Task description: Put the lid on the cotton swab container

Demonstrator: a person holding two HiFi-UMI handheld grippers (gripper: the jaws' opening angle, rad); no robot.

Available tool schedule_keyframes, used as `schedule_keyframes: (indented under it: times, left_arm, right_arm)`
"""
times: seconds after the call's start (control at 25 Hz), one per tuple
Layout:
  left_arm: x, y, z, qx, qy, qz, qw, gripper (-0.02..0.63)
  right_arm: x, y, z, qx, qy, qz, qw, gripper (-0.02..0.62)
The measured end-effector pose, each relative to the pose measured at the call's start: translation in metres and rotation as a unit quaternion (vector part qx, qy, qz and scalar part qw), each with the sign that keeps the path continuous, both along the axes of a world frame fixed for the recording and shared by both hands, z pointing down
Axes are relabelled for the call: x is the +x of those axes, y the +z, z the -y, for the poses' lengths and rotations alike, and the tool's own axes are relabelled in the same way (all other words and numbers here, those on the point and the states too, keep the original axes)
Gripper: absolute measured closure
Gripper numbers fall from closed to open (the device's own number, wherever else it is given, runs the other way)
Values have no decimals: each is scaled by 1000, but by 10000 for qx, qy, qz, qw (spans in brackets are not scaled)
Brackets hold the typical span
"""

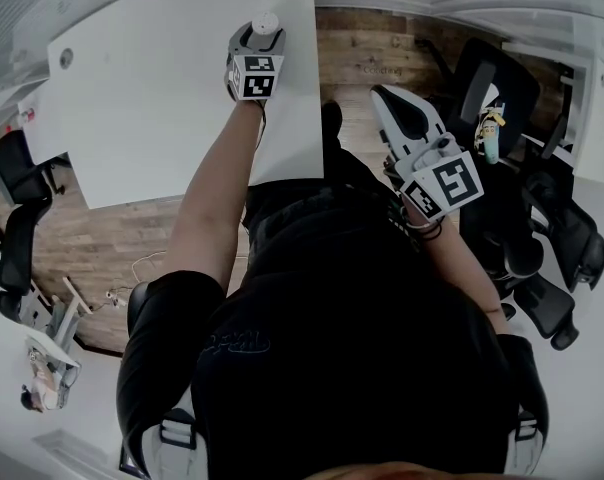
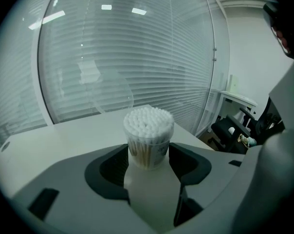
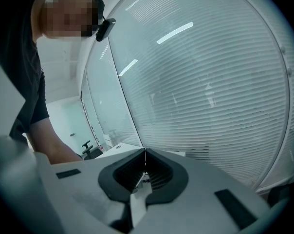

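Note:
The cotton swab container [image 2: 148,130], a clear round tub packed with white-tipped swabs and with no lid on it, stands between the dark pads of my left gripper [image 2: 148,152]. Both pads lie against its sides. In the head view this container [image 1: 267,20] shows just past the left gripper [image 1: 262,32], near the right edge of the white table [image 1: 162,88]. My right gripper [image 1: 382,98] hangs off the table to the right, over the wooden floor. Its jaws meet at the tips with nothing between them [image 3: 145,152]. No lid appears in any view.
Black office chairs [image 1: 502,78] crowd the right side, and a small bottle [image 1: 490,133] sits among them. More chairs [image 1: 17,168] stand at the left. A glass wall with blinds [image 2: 137,57] runs behind the table. The person's body fills the lower head view.

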State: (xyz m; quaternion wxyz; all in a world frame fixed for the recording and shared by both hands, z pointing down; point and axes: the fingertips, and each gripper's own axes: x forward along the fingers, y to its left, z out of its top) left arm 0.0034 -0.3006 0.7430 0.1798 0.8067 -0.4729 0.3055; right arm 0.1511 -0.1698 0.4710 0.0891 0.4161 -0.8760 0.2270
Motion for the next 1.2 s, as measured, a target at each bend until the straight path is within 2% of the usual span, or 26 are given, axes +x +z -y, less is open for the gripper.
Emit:
schedule_keyframes:
  times: [0.52, 1.2]
  left_arm:
    - [0, -5, -2, 80, 142, 58, 9999, 354]
    - [2, -59, -28, 508, 264, -142, 9983, 357]
  right_arm:
    - [-4, -4, -6, 54, -104, -34, 9999, 572]
    - [-5, -28, -26, 376, -187, 39, 9991, 572]
